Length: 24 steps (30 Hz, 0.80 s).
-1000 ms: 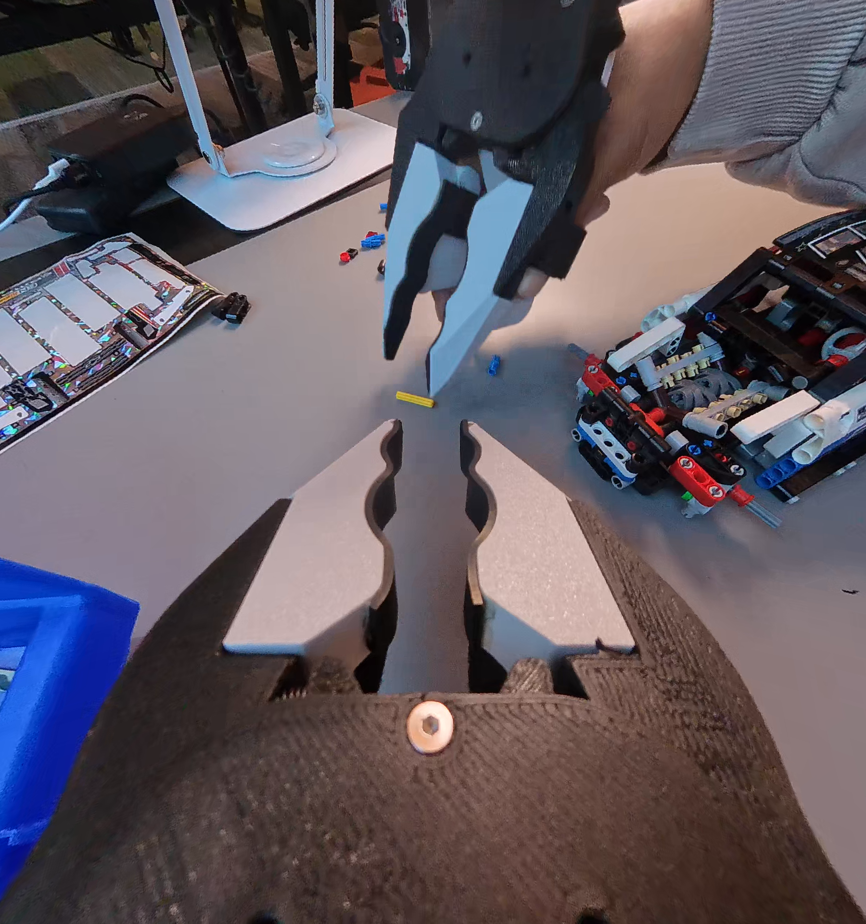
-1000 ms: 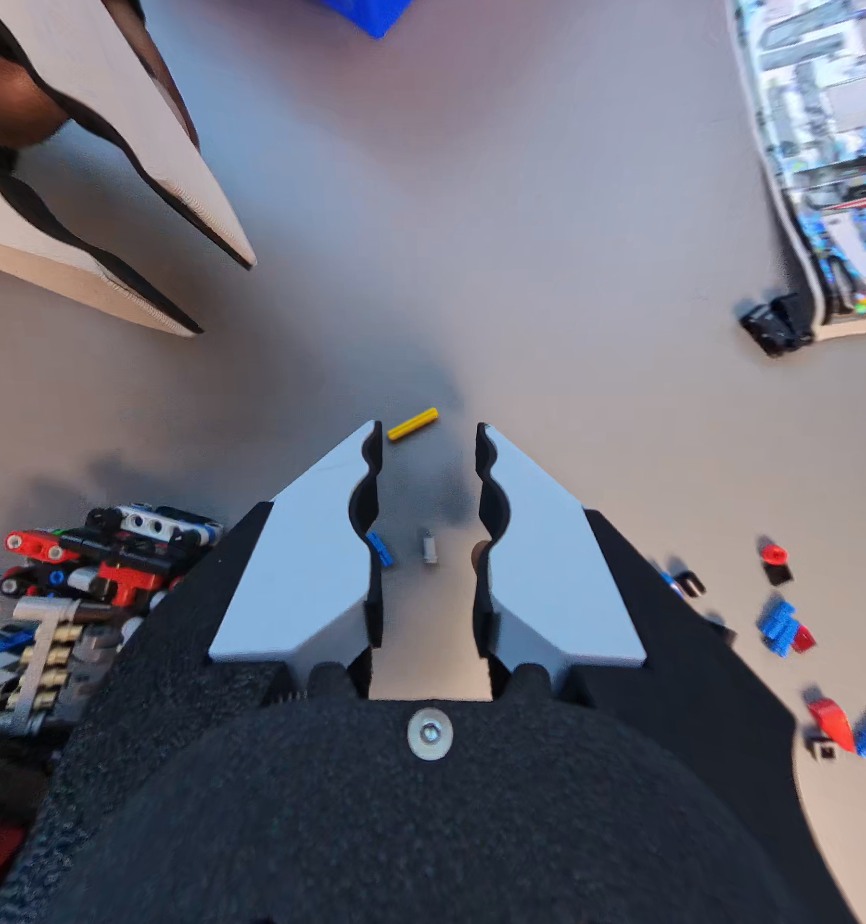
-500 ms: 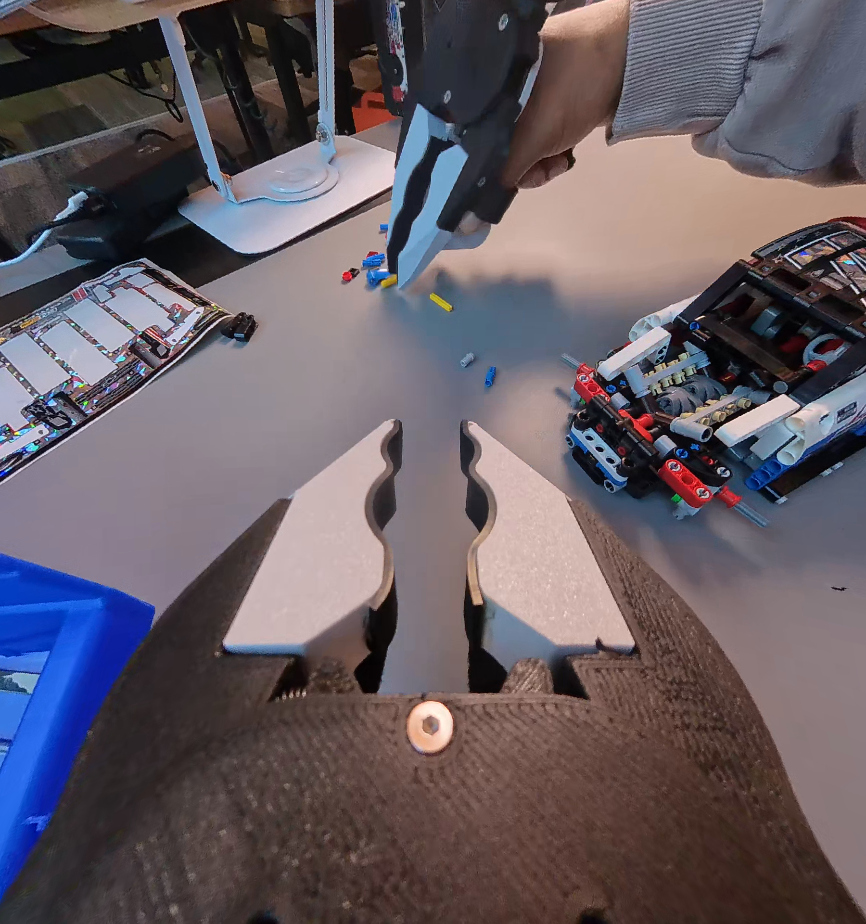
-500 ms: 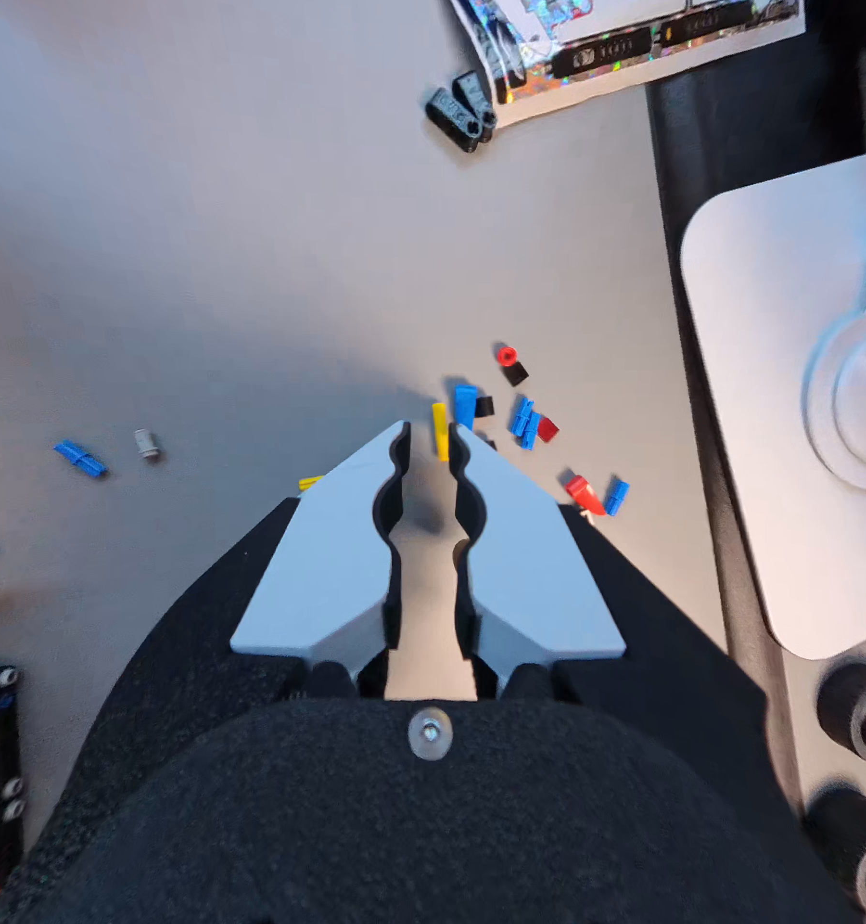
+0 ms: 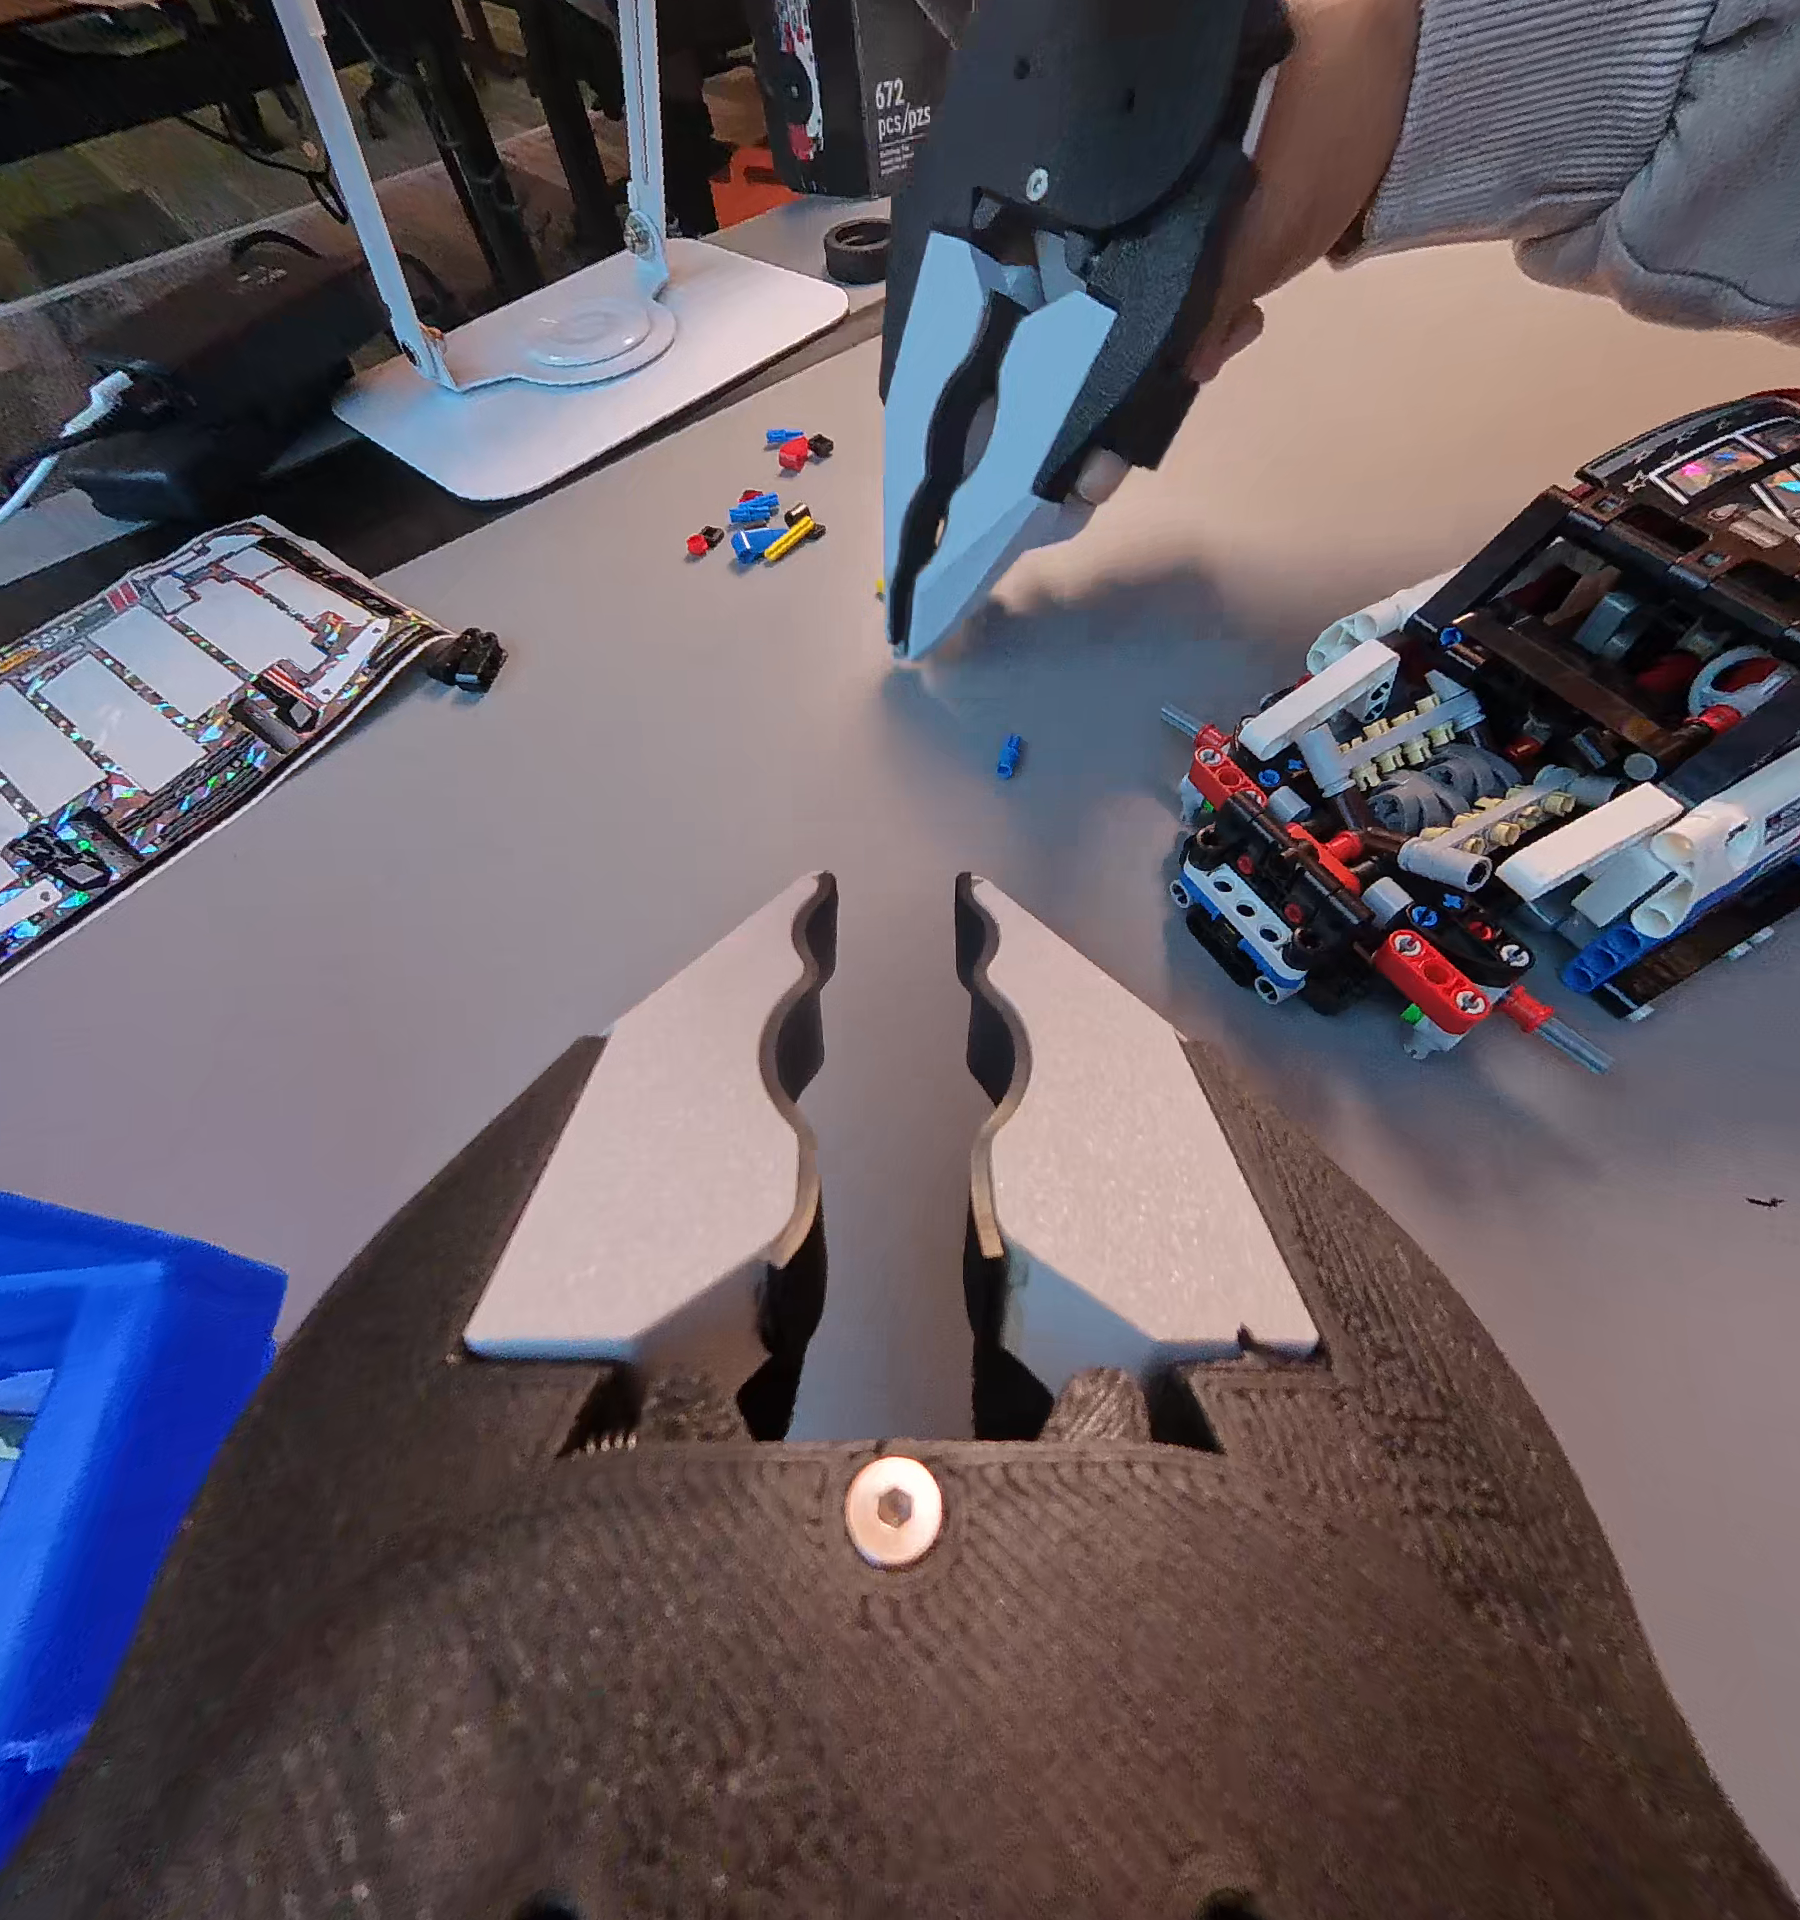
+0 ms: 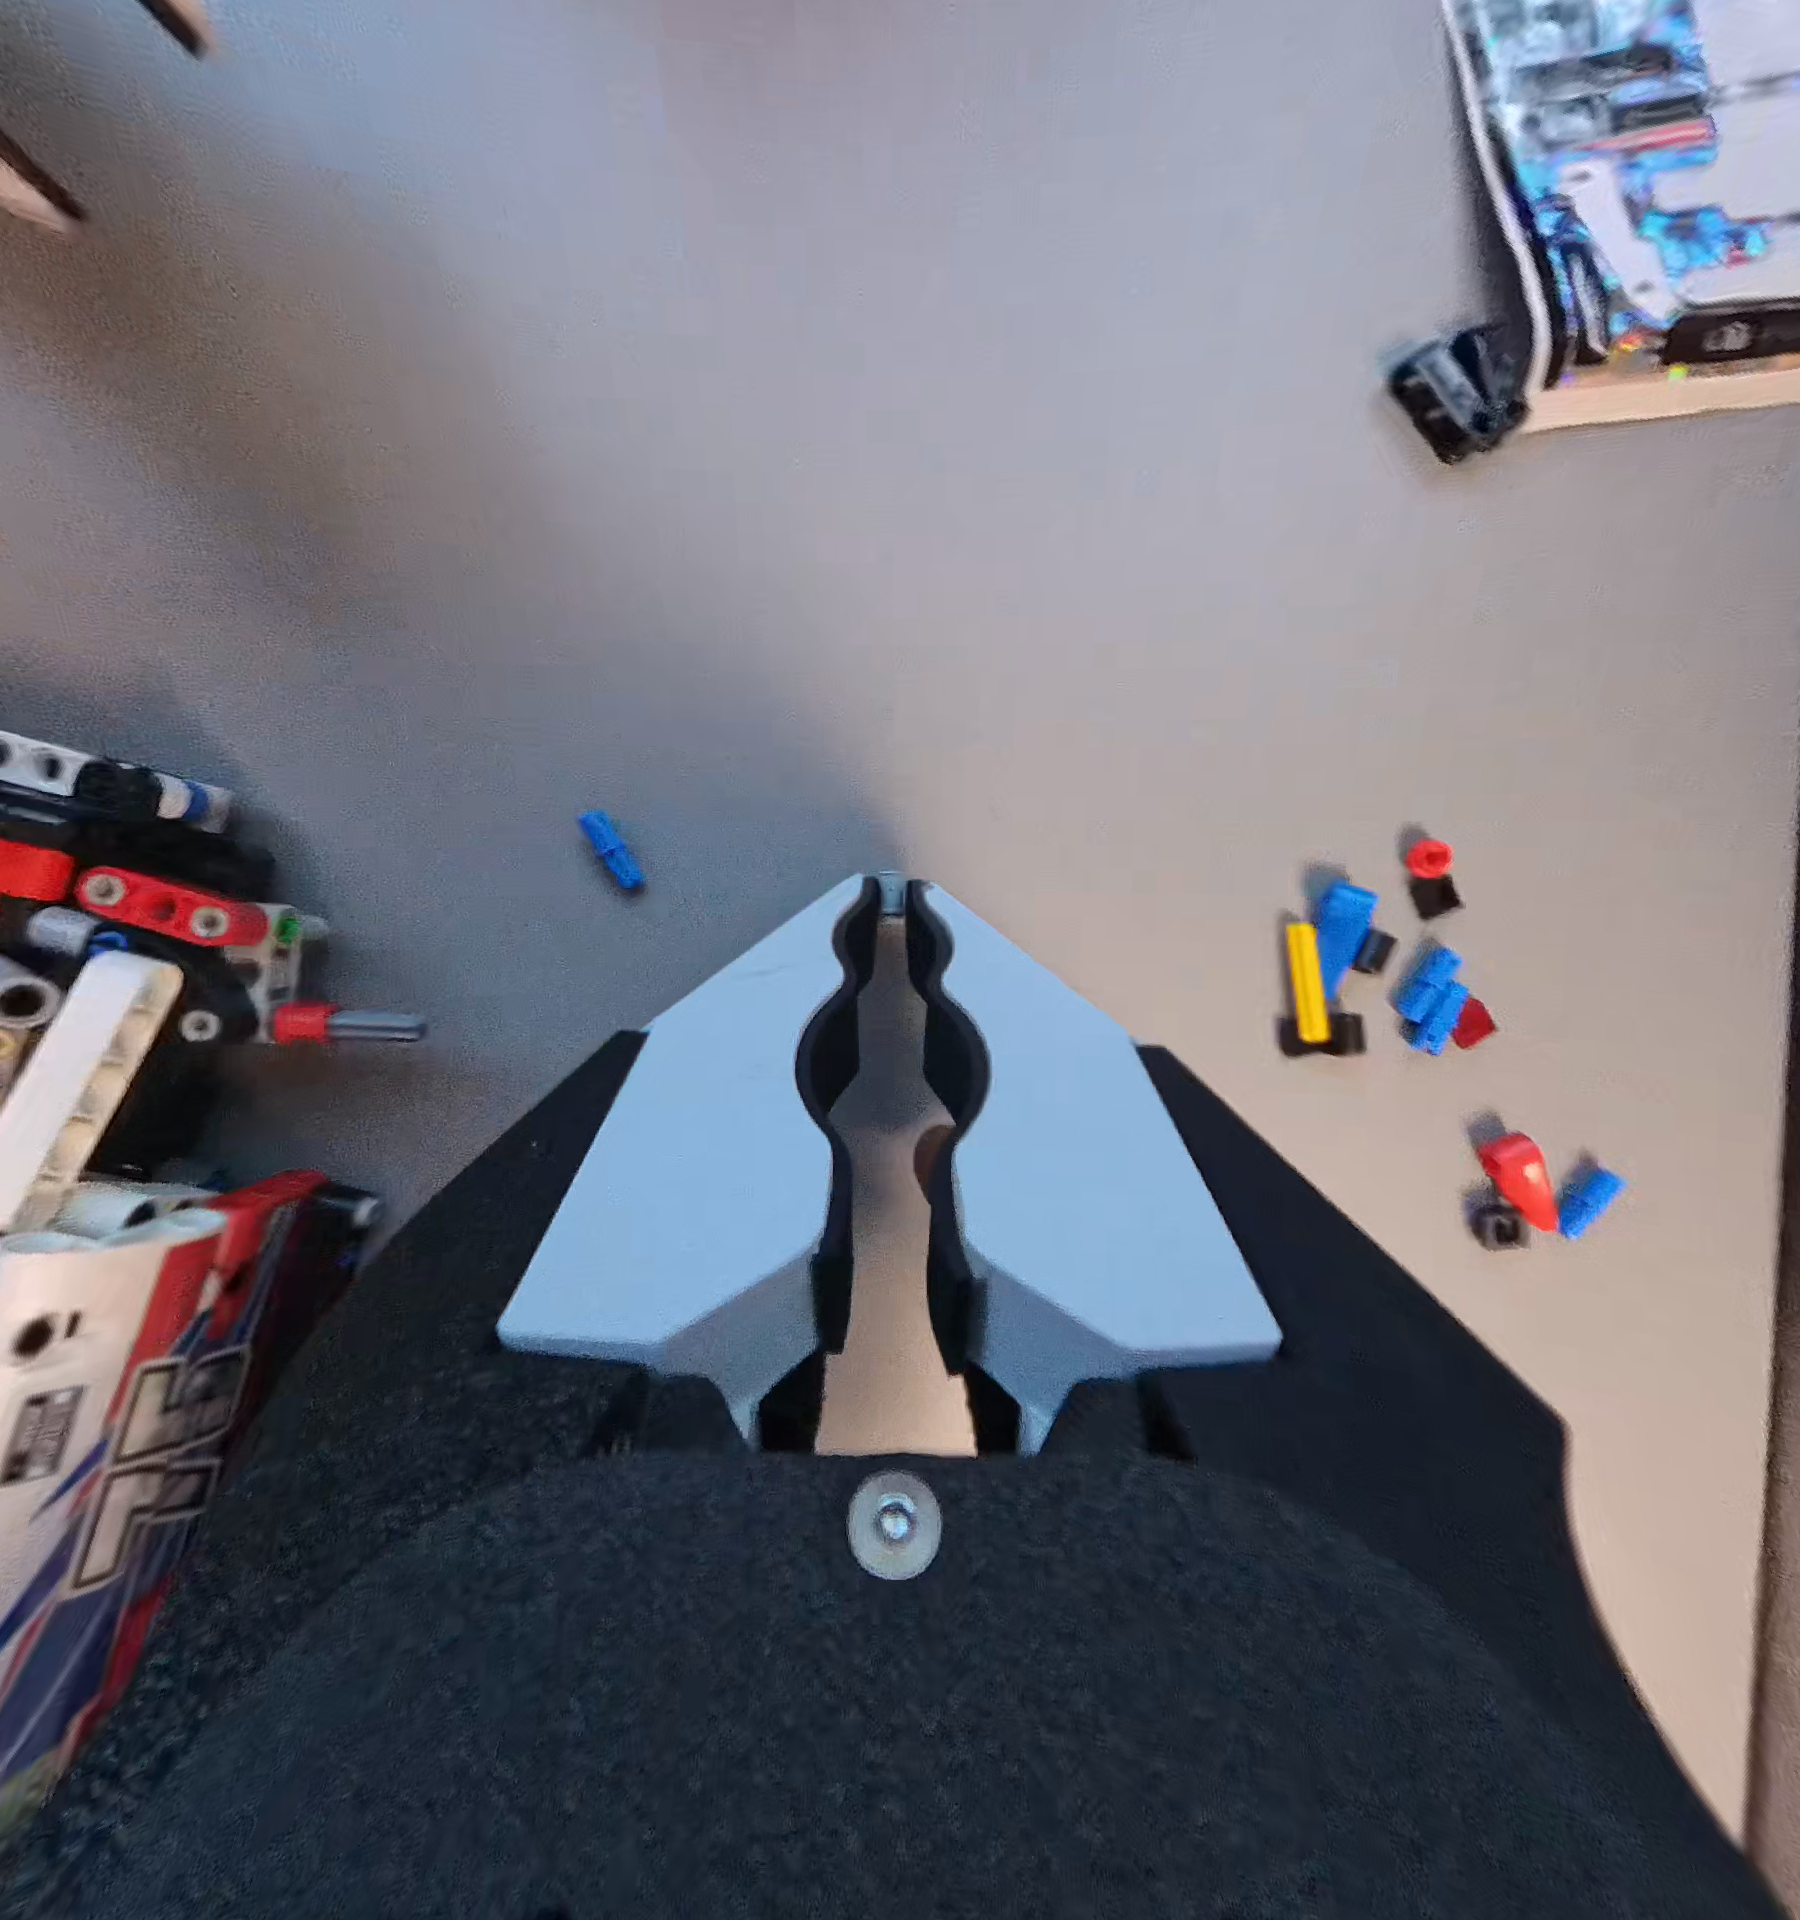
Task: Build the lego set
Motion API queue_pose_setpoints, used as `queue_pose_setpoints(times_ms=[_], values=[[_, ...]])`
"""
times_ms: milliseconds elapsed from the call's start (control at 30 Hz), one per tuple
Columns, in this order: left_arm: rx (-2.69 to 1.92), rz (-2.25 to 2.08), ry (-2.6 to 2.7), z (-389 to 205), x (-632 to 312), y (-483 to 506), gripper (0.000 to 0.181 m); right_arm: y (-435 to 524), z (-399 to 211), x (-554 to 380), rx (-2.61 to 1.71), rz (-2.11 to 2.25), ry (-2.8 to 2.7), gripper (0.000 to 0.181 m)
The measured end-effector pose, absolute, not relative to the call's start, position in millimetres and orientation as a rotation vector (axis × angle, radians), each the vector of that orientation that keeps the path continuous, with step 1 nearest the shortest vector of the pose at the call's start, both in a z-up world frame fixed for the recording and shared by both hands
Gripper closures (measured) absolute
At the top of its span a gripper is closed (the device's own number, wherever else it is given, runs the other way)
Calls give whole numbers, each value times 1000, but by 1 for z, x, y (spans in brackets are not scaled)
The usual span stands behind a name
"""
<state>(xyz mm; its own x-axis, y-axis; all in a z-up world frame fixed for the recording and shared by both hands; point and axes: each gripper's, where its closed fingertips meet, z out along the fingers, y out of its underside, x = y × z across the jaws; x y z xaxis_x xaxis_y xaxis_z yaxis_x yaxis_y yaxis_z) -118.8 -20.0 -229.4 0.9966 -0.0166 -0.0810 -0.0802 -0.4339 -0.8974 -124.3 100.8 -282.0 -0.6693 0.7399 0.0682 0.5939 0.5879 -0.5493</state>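
Since half a second ago my right gripper (image 6: pixel 890 896) has swung back from the heap of loose parts (image 6: pixel 1395 987) toward mid-counter; its fingers (image 6: pixel 730 1122) are now pinched on a small grey piece (image 6: pixel 891 891) at the very tips, which sit low against the counter (image 6: pixel 875 468). From the left wrist view the same tips (image 5: pixel 906 644) meet the surface well ahead of my left gripper (image 5: pixel 894 904).

Left gripper: fingers (image 5: pixel 667 1132) apart, nothing between them, hovering over bare counter.

Blue pin (image 5: pixel 1009 755) lies alone, just beside the right gripper's tips, between them and the car. Part-built lego car (image 5: pixel 1498 810) stands on the counter to the right in the left view, nose toward the pin.

Loose parts — blue, red, black, one yellow axle (image 6: pixel 1305 982) — clustered near the far edge by the white lamp base (image 5: pixel 584 374). Sticker sheet (image 5: pixel 127 707) lies flat at left, a black connector (image 5: pixel 468 661) touching its corner. Blue bin (image 5: pixel 65 1455) at the near left.
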Motion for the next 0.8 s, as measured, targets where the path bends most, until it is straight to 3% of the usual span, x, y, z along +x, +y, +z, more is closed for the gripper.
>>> queue_pose_setpoints(times_ms=[200, 467, 633, 800], values=[[-2015, 73, 71, -228, -119, -20, 160, 178, -284, -153, -1307, 598, -2291, 174], [-2009, 65, 73, -226, -118, -20, 160, 134, -285, -124, -1287, 691, -2414, 157], [-2017, 79, 93, -228, -116, -21, 160, 143, -286, -131, -1286, 638, -2361, 178], [-2010, 82, 83, -226, -118, -21, 160, 179, -283, -149, -1295, 526, -2271, 180]])
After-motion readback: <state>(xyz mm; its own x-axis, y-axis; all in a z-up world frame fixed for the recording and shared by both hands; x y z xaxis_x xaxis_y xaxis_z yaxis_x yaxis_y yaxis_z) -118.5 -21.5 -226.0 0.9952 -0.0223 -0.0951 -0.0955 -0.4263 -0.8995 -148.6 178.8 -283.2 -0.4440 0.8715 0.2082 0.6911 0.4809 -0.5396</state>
